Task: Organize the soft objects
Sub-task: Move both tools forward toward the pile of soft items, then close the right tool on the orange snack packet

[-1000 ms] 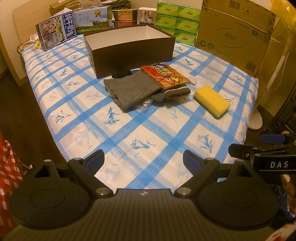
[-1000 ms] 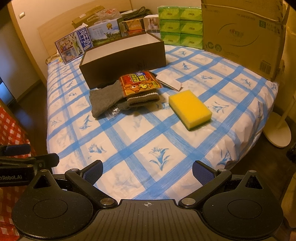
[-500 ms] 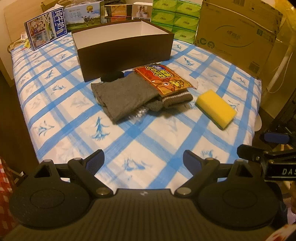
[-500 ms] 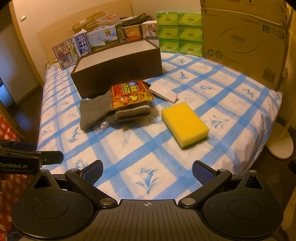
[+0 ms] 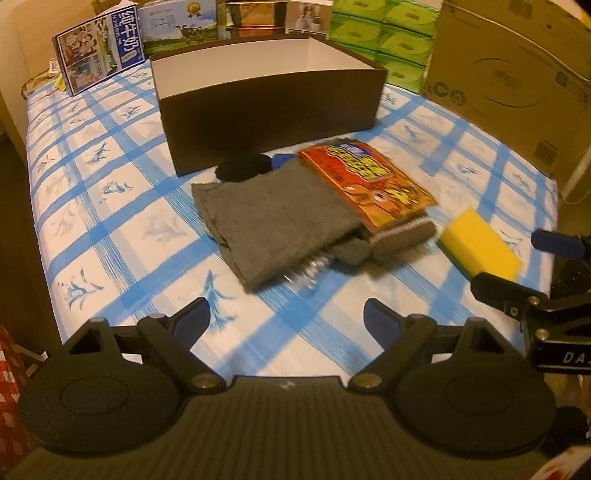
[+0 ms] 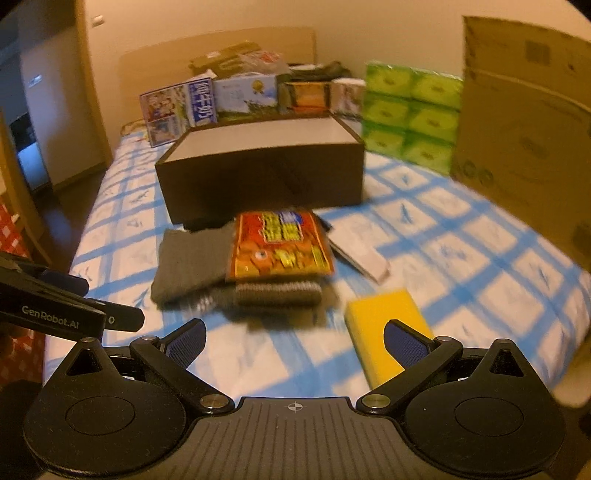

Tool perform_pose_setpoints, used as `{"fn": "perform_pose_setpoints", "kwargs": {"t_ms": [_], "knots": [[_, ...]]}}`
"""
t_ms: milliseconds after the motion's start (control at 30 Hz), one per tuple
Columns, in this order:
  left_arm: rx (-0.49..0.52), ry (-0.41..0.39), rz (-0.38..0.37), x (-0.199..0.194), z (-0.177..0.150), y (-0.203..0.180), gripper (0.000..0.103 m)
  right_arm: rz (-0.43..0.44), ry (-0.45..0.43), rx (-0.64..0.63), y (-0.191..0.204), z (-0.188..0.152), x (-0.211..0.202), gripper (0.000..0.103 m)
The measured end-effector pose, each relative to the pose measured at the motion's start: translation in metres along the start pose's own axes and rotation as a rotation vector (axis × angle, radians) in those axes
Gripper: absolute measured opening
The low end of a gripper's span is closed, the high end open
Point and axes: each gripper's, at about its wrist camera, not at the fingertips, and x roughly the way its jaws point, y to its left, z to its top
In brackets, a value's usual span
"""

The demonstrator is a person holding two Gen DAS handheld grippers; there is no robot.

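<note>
A folded grey cloth (image 5: pixel 273 214) (image 6: pixel 192 264) lies mid-bed with an orange snack packet (image 5: pixel 365 184) (image 6: pixel 280 245) across its right part. A striped knitted sock (image 5: pixel 400 236) (image 6: pixel 279 291) pokes out under the packet, and crinkled clear plastic (image 5: pixel 306 273) shows below the cloth. A yellow sponge (image 5: pixel 480 251) (image 6: pixel 388 332) lies to the right. Behind them stands an open dark brown box (image 5: pixel 269 99) (image 6: pixel 258 177) with a white inside. My left gripper (image 5: pixel 286 323) is open, low and short of the cloth. My right gripper (image 6: pixel 293 343) is open, its right finger over the sponge's near end.
The bed has a blue-checked white sheet (image 5: pixel 122 229). Along the far side stand a milk carton box (image 5: pixel 98 53), green tissue packs (image 5: pixel 388 33) and a big cardboard box (image 5: pixel 517 81). A white card (image 6: pixel 364 258) lies right of the packet. A black item (image 5: pixel 243 168) sits against the brown box.
Both grippers have moved forward and lower toward the pile; the cloth, packet and sponge look larger and nearer. The right view is now blurred by motion. Both stay open.
</note>
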Motion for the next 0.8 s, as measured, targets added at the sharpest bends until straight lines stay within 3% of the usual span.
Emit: {"fn": "perform_pose_setpoints", "kwargs": {"t_ms": [300,667,800], "knots": [[-0.008,0.000,0.019,0.040,0.027,0.019,0.089,0.003,-0.032,-0.169,0.021,0.019,0.060,0.087],[-0.017,0.023,0.008,0.075,0.041,0.039,0.089,-0.040,-0.001,-0.335,0.043,0.015,0.109,0.079],[-0.013,0.037,-0.005,0.080,0.042,0.044,0.088,-0.029,0.027,-0.295,0.038,0.017,0.120,0.058]]}}
